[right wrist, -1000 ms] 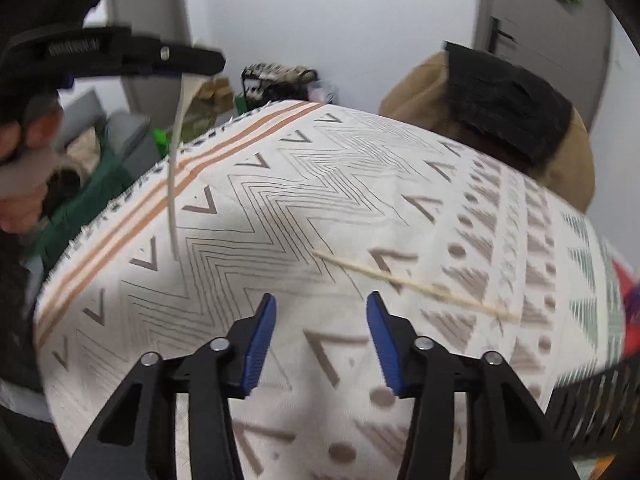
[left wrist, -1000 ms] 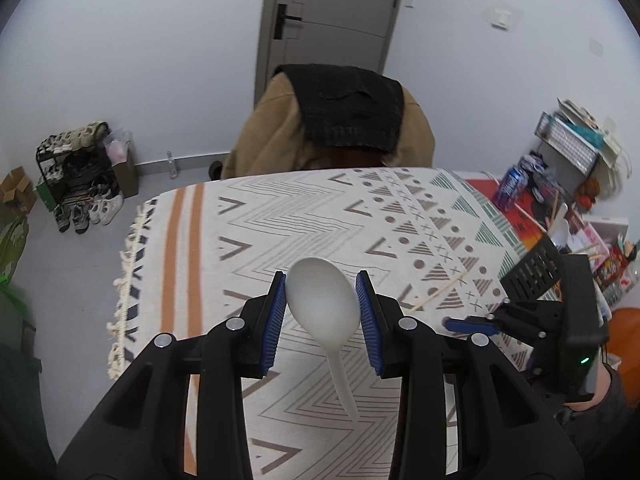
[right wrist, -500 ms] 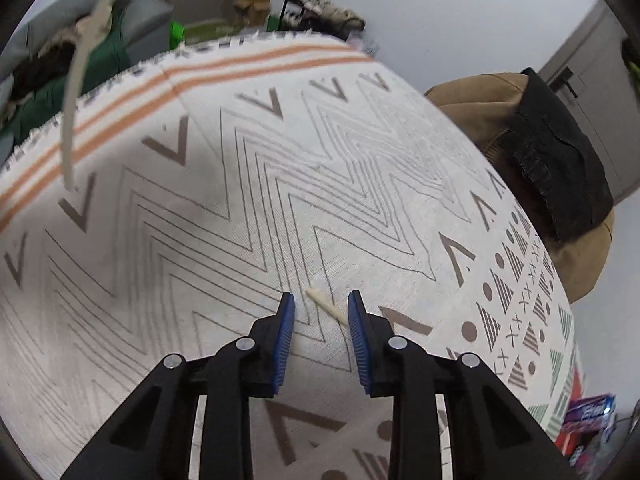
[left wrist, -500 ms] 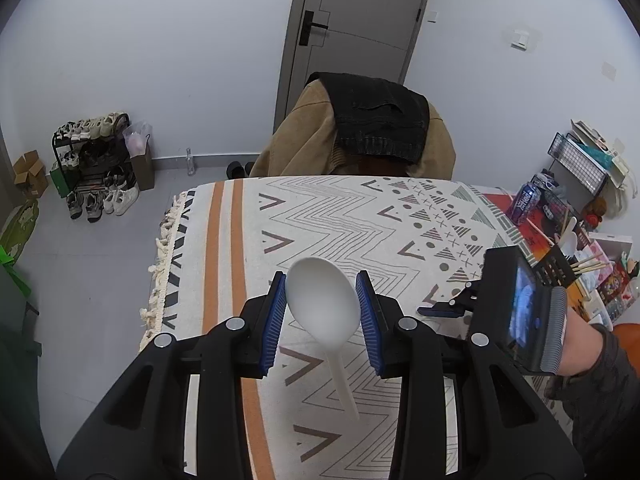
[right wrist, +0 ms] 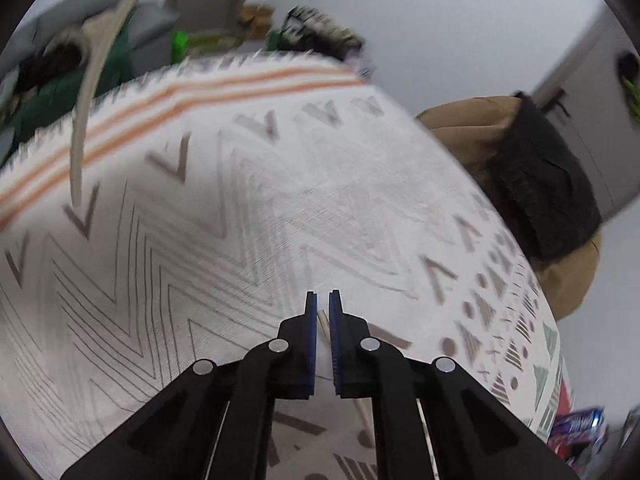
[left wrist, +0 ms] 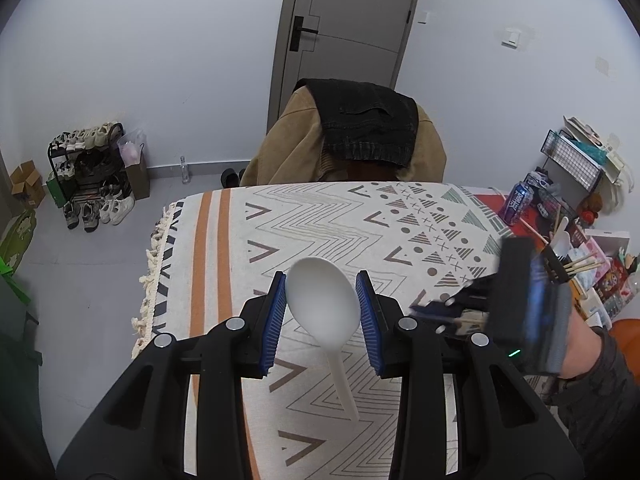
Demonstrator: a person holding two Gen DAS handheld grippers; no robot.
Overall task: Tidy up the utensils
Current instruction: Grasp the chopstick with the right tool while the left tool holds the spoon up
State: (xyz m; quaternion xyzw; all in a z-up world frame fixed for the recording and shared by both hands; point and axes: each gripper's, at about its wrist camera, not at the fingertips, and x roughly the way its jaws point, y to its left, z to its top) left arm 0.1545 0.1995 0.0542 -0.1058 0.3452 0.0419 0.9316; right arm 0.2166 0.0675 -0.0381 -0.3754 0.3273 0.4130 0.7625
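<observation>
My left gripper [left wrist: 322, 306] is shut on a white plastic spoon [left wrist: 322, 306], bowl up between the blue pads, handle hanging down over the patterned tablecloth [left wrist: 320, 216]. The spoon also shows blurred at the upper left of the right wrist view [right wrist: 86, 116]. My right gripper [right wrist: 323, 316] has closed on one end of a wooden chopstick [right wrist: 322, 320] lying on the cloth [right wrist: 200, 240]; the stick runs back under the fingers. In the left wrist view the right gripper [left wrist: 440, 312] is low at the right, blurred.
A black utensil holder [left wrist: 556, 266] with chopsticks and a spoon stands at the table's right edge. A chair draped with a brown jacket [left wrist: 352, 140] is behind the table. A can [left wrist: 518, 200] and clutter lie at the right. A shoe rack [left wrist: 86, 172] stands left.
My right gripper went down to the chopstick and its jaws closed from wide open onto the stick's end. My left gripper rose and drew back, still holding the spoon.
</observation>
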